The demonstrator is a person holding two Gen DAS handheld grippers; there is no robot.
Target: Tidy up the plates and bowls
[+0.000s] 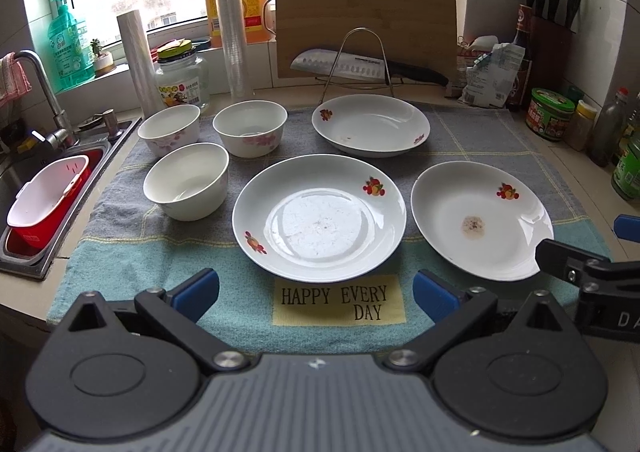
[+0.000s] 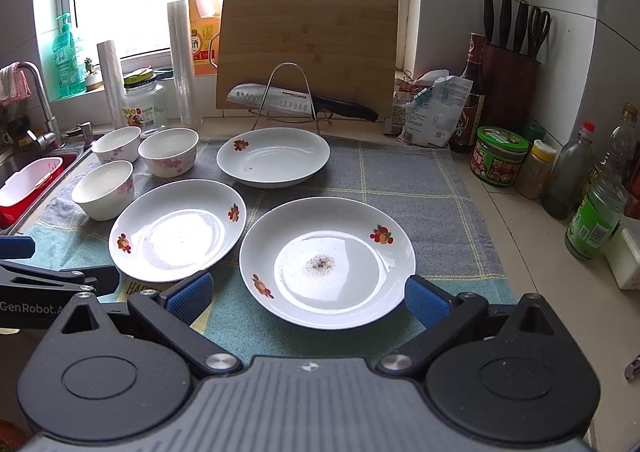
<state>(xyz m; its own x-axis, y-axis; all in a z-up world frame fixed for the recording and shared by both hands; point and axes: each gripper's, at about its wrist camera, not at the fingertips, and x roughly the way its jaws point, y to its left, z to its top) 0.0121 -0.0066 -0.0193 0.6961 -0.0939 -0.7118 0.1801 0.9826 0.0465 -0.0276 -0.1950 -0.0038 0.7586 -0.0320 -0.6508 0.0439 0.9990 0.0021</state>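
Three plates (image 1: pixel 320 218) and three bowls (image 1: pixel 186 180) lie unstacked, both tools, left tool (image 1: pixel 316 292) and right tool (image 2: pixel 308 294), spread and empty; next, I judge, pinching the 12 o'clock rim.

Three bowls (image 1: pixel 208 156) left of three plates (image 1: pixel 320 218), all on towel (image 1: pixel 480 140)

Glossy ceramic plates (image 1: pixel 320 218) on a woven cloth mat (image 1: pixel 472 140).

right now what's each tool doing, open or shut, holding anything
Left tool: open, holding nothing, over the teal towel.
Right tool: open, holding nothing, straddling the near rim of the stained white plate.
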